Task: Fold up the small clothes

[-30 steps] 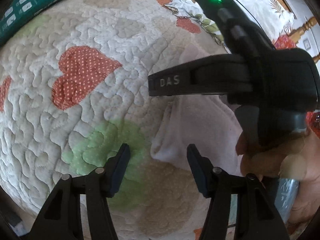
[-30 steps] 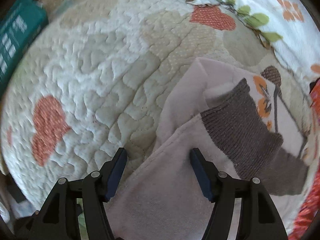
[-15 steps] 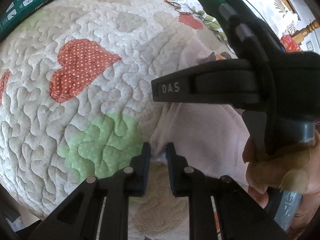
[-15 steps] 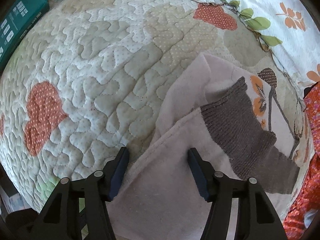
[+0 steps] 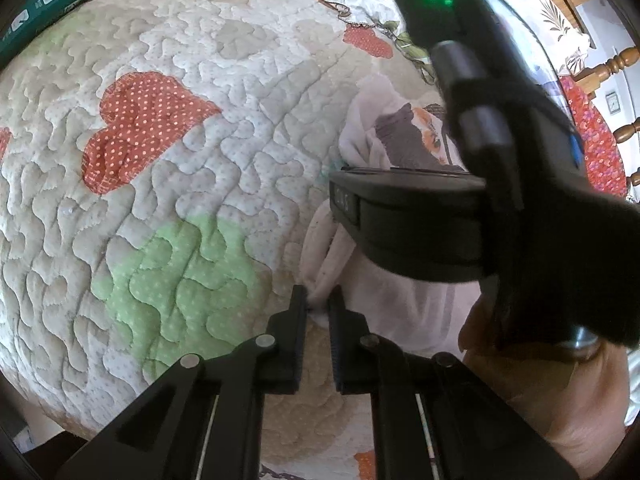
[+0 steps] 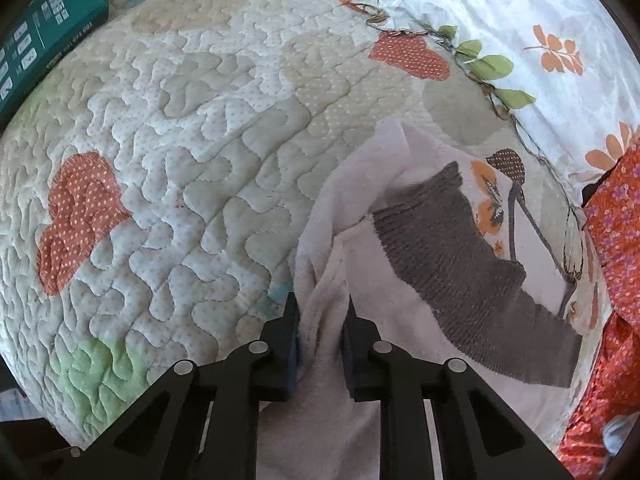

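My left gripper [image 5: 318,304] is pinched on a corner of the pale garment [image 5: 404,304], which lies on the quilt [image 5: 168,184]. My right gripper [image 6: 320,310] is clamped on a bunched fold of it. Only the right view shows the grey ribbed band [image 6: 452,256] ahead; the left view shows my right hand [image 5: 560,392] beside it.

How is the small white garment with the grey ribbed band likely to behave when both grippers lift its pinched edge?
The white garment is probably floppy: it bunches between the right gripper fingers. It looks light, since the left gripper holds only a thin fold. The unheld part on the quilt would likely sag and trail.
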A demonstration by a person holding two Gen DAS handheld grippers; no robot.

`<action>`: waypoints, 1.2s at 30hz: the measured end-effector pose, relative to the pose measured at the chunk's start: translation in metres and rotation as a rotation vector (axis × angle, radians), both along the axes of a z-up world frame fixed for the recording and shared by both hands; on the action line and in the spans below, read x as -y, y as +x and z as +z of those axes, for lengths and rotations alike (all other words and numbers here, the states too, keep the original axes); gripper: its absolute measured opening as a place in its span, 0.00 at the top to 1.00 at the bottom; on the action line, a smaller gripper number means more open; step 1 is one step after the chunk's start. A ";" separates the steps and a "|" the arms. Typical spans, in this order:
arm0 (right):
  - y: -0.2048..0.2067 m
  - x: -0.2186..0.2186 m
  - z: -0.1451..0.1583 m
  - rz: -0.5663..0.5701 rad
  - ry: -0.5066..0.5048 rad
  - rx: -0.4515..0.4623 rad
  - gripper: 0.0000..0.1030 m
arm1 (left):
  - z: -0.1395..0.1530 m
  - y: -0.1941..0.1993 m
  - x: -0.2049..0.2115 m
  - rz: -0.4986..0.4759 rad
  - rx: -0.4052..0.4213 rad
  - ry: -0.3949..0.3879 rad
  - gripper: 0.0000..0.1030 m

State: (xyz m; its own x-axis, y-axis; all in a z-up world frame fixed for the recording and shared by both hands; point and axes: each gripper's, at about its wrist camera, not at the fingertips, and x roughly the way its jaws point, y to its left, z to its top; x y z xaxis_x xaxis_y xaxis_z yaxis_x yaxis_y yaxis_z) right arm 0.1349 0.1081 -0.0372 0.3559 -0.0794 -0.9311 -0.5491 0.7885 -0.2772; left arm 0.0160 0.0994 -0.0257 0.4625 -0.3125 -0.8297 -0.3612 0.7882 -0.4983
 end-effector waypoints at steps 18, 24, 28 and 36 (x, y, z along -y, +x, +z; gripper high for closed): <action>0.002 0.111 0.074 -0.106 0.259 0.021 0.87 | 0.061 0.002 0.074 -0.141 0.111 -0.055 0.90; 0.024 0.163 0.088 -0.198 0.327 0.044 0.88 | 0.073 0.007 0.067 -0.182 0.156 -0.070 0.85; 0.034 0.205 0.094 -0.272 0.376 0.053 0.88 | 0.064 0.013 0.058 -0.143 0.131 -0.072 0.79; 0.035 0.306 0.090 -0.436 0.444 0.065 0.88 | 0.045 0.022 0.073 -0.173 0.060 -0.094 0.79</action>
State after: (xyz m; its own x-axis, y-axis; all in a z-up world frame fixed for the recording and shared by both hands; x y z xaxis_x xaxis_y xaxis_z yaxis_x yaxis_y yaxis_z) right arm 0.1704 -0.1975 0.0530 0.4349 0.1599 -0.8861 -0.1443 0.9838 0.1067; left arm 0.0379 0.0263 0.0192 0.4430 -0.4660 -0.7659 -0.1921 0.7851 -0.5888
